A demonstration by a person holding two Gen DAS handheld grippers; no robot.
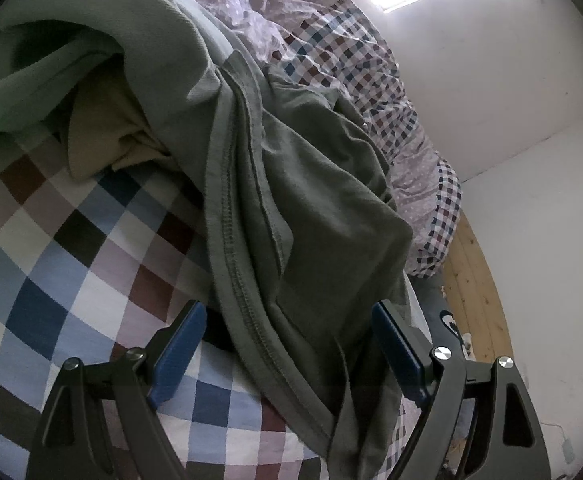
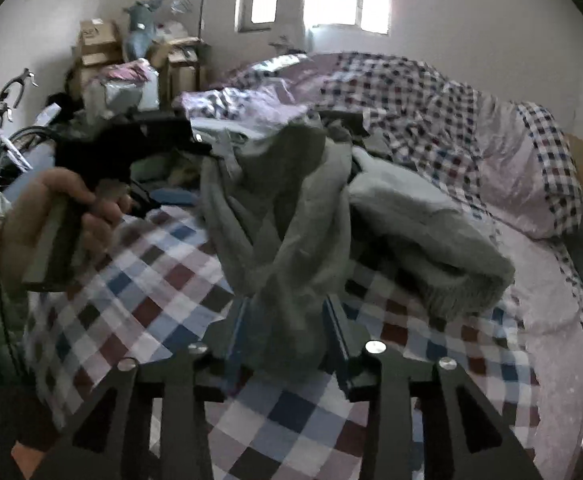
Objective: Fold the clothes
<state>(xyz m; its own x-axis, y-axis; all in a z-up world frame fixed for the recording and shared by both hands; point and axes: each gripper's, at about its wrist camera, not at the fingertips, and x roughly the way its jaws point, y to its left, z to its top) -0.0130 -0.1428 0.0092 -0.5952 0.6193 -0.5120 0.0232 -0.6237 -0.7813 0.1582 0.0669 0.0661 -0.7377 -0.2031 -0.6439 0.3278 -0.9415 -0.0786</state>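
both grippers sit at the near edge of the bed, and the coming move turns on how the grey garment (image 1: 303,216) runs from each of them. it lies heaped on the checked sheet (image 1: 71,280), its long axis going from the near bed edge at 6 o'clock up and away toward 11 o'clock in the left wrist view, the stitched hem (image 1: 247,304) tracing that line. left gripper (image 1: 289,354) stands wide, its blue pads either side of the hem end with clear gaps, so the cloth passes between them but is not pinched. right gripper (image 2: 287,336) is about half open; a twisted hanging fold of the same garment (image 2: 291,240) drops between its fingers from 12 o'clock, and blur keeps me from telling whether the pads touch it, though it looks loose. in the right wrist view the person's hand (image 2: 51,220) holding the left tool sits at 9 o'clock, level with the heap. by my judgement the left gripper is nearer a usable edge, the hem, while the right has only a bunched middle. a tan cloth (image 1: 107,136) peeks from under the pile at 10 o'clock, and the crumpled duvet (image 2: 451,120) lies beyond.
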